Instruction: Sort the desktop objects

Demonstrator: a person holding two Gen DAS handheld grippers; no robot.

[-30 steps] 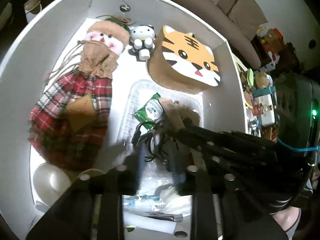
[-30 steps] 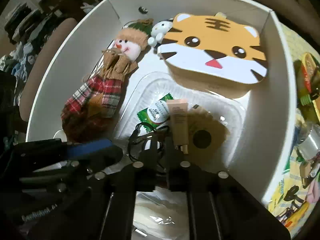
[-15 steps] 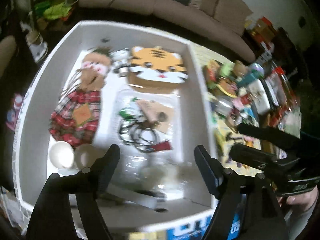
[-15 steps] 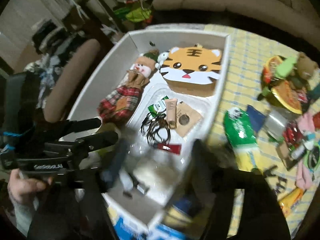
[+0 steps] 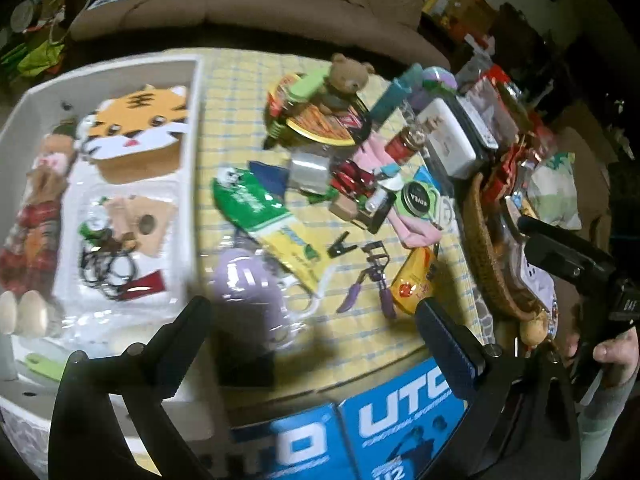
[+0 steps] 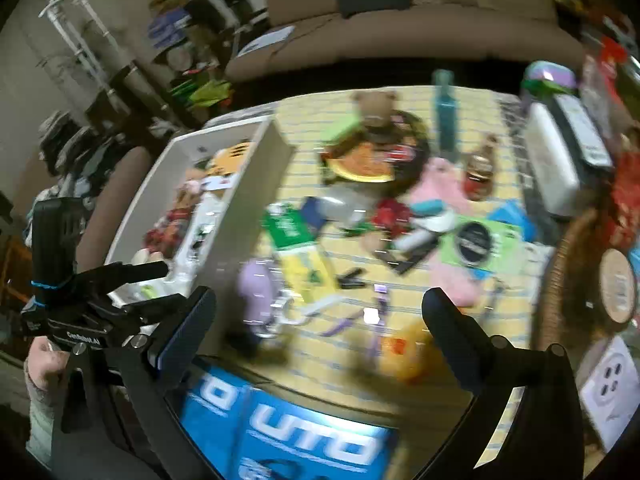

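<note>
Left view alone shows box [image 5: 192,152] contents clearly: tiger [image 5: 138,124], doll [image 5: 32,216], cables [image 5: 106,260]. Both grippers [image 5: 310,320] [image 6: 318,312] wide, empty, over cluttered bench [image 6: 400,280].

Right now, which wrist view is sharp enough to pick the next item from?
Left wrist view: mostly sharp; NIVEA tin and eyelash curler are crisp, the white box side smeared. Right wrist view: motion blur throughout, same tin unreadable. Both bend edges heavily.
</note>
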